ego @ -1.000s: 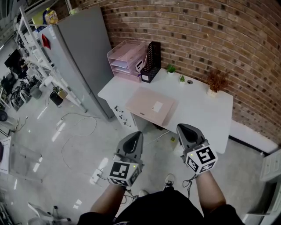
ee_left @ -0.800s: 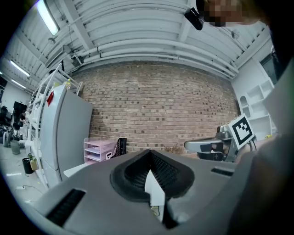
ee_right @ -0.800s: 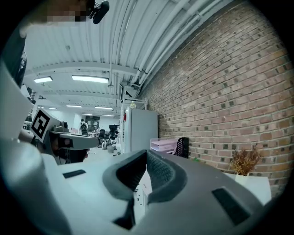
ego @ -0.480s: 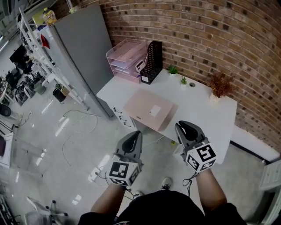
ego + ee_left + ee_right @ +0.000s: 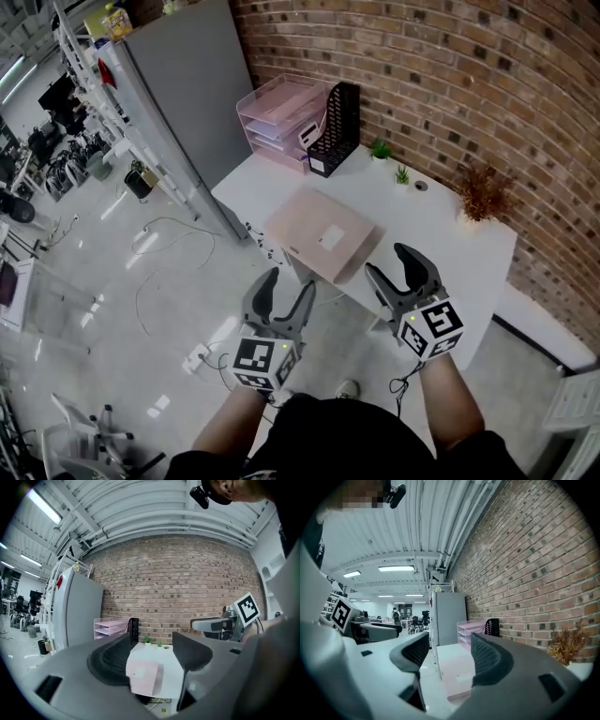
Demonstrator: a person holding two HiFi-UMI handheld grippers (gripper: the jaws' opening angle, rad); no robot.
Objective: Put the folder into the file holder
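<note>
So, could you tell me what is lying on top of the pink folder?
Only a small white label shows on the folder; the part of the desk beneath it is covered.

I see the flat pink folder [image 5: 323, 239] lying on the white table [image 5: 441, 239], near its front edge. Behind it, at the back left corner, the black mesh file holder [image 5: 339, 131] stands just right of the pink stacked trays [image 5: 281, 117].

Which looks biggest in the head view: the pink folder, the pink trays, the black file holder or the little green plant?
1. The pink folder and the pink trays: too close to call.
2. The black file holder.
3. The little green plant.
</note>
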